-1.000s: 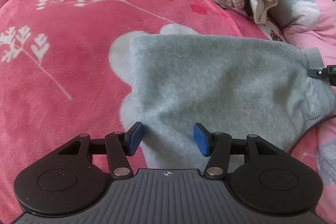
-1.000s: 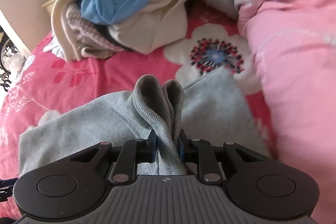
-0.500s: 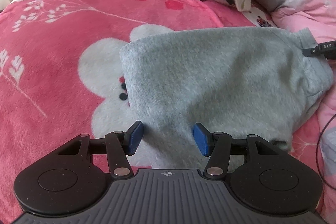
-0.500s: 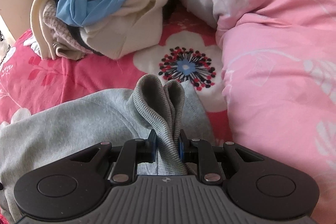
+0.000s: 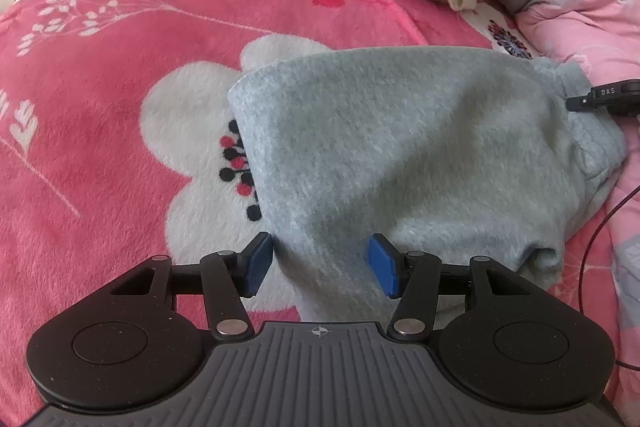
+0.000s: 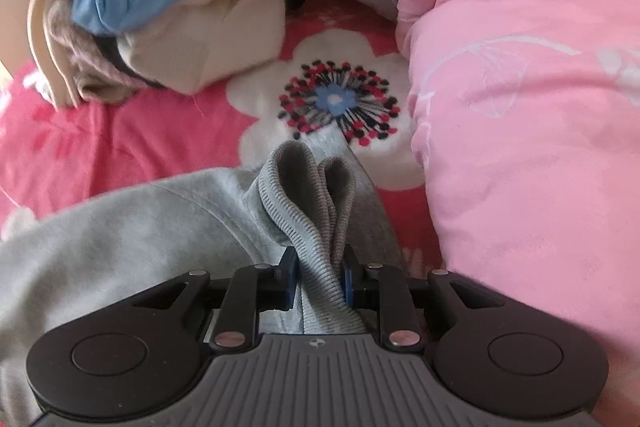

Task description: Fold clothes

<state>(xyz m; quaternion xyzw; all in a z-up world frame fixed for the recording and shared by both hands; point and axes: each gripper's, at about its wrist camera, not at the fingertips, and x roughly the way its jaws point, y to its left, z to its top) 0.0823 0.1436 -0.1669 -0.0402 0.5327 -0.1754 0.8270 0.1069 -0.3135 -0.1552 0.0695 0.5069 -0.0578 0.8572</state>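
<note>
Mid-fold: our right gripper (image 6: 318, 277) clamps the grey fleece sweatshirt's (image 5: 400, 147) ribbed hem; left gripper (image 5: 320, 265) (jaws wide) must close next.

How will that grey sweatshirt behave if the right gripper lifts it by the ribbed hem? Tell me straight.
Probably floppy: the grey sweatshirt sags in soft folds on the blanket, and its ribbed hem bunches where the right gripper pinches it. It likely drapes and trails rather than holding shape. The fleecy knit looks unlikely to slip. The left gripper is open, so that side would hang.
</note>
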